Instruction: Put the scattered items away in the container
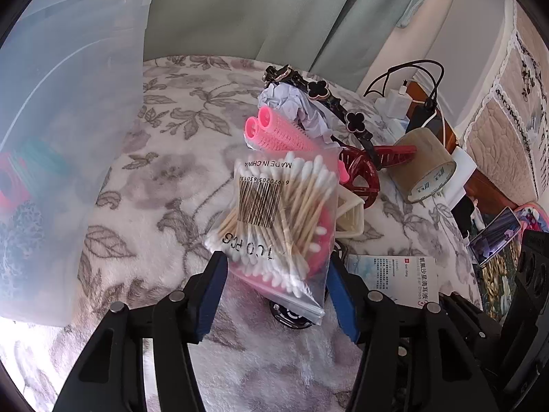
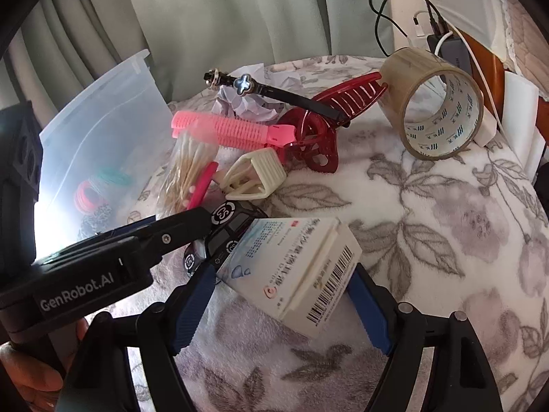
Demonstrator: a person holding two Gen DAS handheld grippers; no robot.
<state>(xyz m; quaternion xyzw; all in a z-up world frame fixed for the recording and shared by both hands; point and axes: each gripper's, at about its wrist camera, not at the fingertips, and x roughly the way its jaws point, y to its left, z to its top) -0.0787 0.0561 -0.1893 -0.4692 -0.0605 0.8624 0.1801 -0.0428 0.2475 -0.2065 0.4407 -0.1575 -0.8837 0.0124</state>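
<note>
A clear bag of cotton swabs (image 1: pixel 274 206) stands tilted between the blue pads of my left gripper (image 1: pixel 278 267), which is shut on its lower end. My right gripper (image 2: pixel 281 274) is shut on a white medicine box (image 2: pixel 291 264) with a barcode, gripped across its width and tilted. The clear plastic container (image 1: pixel 68 110) stands to the left, with hair ties and a dark item inside. In the right wrist view the container (image 2: pixel 103 127) is at the far left, behind my left gripper's finger (image 2: pixel 185 219). The swab bag (image 2: pixel 185 175) shows there too.
On the floral blanket (image 2: pixel 446 223) lie pink hair rollers (image 2: pixel 233 130), a red claw clip (image 2: pixel 319 144), a cream clip (image 2: pixel 257 175), a black clover headband (image 2: pixel 274 92), crumpled paper (image 1: pixel 295 103) and a tape roll (image 2: pixel 435 103). Chargers and cables (image 2: pixel 442 37) sit behind. A black round-marked object (image 2: pixel 233 219) lies under the grippers.
</note>
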